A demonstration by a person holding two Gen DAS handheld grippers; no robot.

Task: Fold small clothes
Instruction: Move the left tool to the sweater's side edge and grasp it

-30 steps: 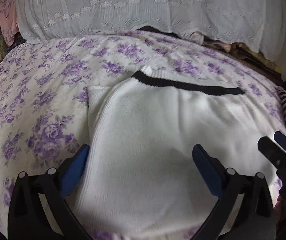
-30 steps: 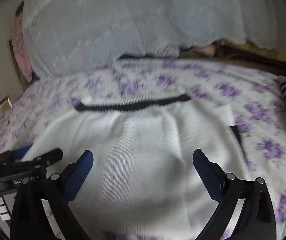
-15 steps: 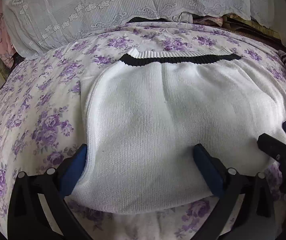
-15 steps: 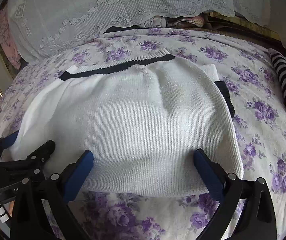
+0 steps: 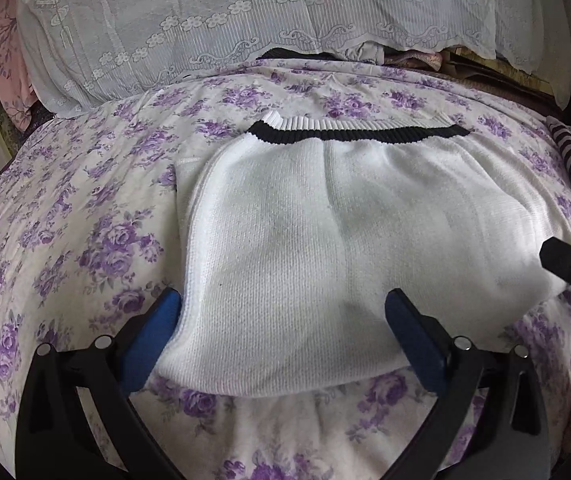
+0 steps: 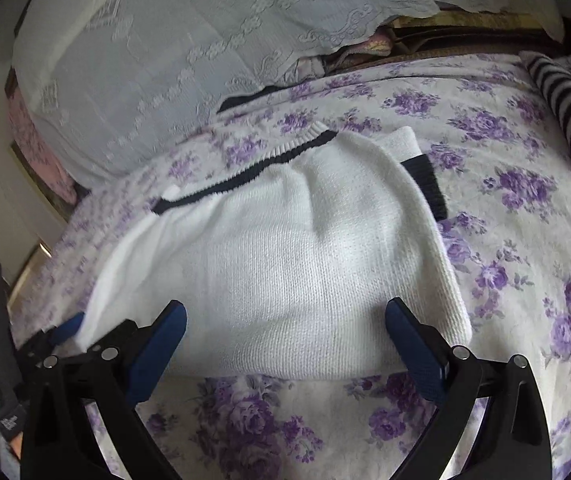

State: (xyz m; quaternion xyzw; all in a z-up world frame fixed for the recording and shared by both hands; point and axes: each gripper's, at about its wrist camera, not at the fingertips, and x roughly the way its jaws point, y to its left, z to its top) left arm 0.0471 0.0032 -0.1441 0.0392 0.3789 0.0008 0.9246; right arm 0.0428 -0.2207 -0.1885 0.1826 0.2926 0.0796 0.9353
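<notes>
White knit sweater point(image 5: 325, 240) folded; floral bedspread point(image 5: 65, 240) bare on both sides

I count one folded white knit sweater with black ribbed trim point(image 5: 325, 232). One black-and-white striped garment point(image 6: 565, 112). My two blue-padded claws, the left gripper point(image 5: 281, 336) and the right gripper point(image 6: 285, 340).

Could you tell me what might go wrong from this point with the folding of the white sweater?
1. Both the left gripper and the right gripper are open over the sweater, so a pinch may catch only its top layer.
2. A black cuff pokes out at the sweater's right edge and could slip further out.
3. The soft flowered bedspread may bunch under the sweater.
</notes>
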